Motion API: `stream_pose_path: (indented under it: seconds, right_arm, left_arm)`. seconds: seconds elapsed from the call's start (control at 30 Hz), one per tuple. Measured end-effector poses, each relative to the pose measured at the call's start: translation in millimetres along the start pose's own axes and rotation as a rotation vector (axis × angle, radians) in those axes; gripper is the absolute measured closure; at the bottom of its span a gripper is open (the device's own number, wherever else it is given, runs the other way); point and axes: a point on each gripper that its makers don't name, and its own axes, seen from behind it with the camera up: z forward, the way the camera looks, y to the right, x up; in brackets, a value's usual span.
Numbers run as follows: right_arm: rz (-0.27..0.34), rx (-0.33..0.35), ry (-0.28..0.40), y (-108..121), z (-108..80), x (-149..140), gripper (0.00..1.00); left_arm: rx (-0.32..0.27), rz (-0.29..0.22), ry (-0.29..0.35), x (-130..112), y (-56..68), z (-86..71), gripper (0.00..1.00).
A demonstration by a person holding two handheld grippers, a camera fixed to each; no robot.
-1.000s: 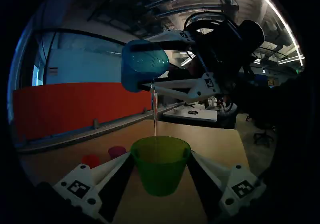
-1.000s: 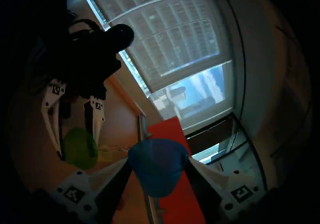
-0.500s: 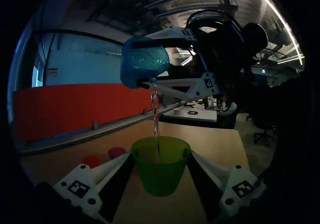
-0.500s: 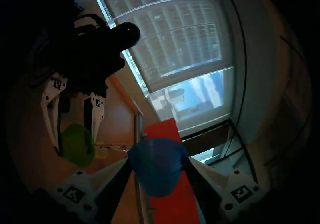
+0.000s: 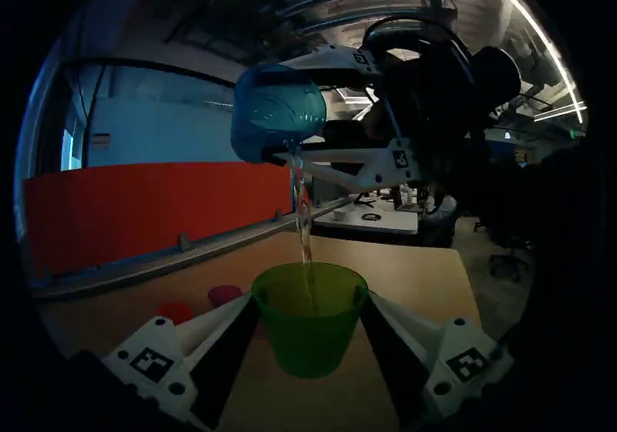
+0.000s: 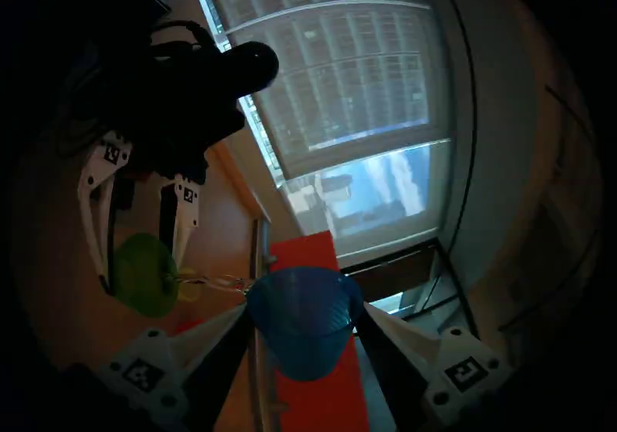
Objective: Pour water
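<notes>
Above green cup (image 5: 310, 332): way was blocked by tilted blue cup (image 5: 266, 123) in right gripper (image 5: 287, 108), and water stream (image 5: 301, 208) fell between them.
Left of green cup: red cup (image 5: 175, 311) and magenta cup (image 5: 224, 294) stood close together.
Right of and beyond green cup: table (image 5: 416, 266) lay bare, open as far as rail (image 5: 193, 243) and red partition (image 5: 154, 200).

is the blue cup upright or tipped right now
Tipped. The blue cup is tilted steeply, and a stream of water falls from its rim into the green cup below.

Left gripper (image 5: 308, 301), right gripper (image 6: 305, 308), white jaws lined black, square black-and-white markers (image 5: 150, 362), black cable (image 5: 401, 25)
</notes>
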Motion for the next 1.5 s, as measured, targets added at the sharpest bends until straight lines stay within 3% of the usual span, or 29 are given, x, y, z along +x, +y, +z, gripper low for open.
stream_pose_path:
  seconds: [0.5, 1.5]
  right_arm:
    - [-0.098, -0.028, -0.002, 6.8, -0.4, -2.7, 0.10]
    - [-0.208, -0.047, 0.008, 17.2, -0.4, 0.7, 0.10]
  left_arm:
    - [0.000, 0.005, 0.001, 1.3, 0.9, 2.7, 0.13]
    - [-0.002, 0.012, 0.007, 6.6, 1.6, 5.5, 0.14]
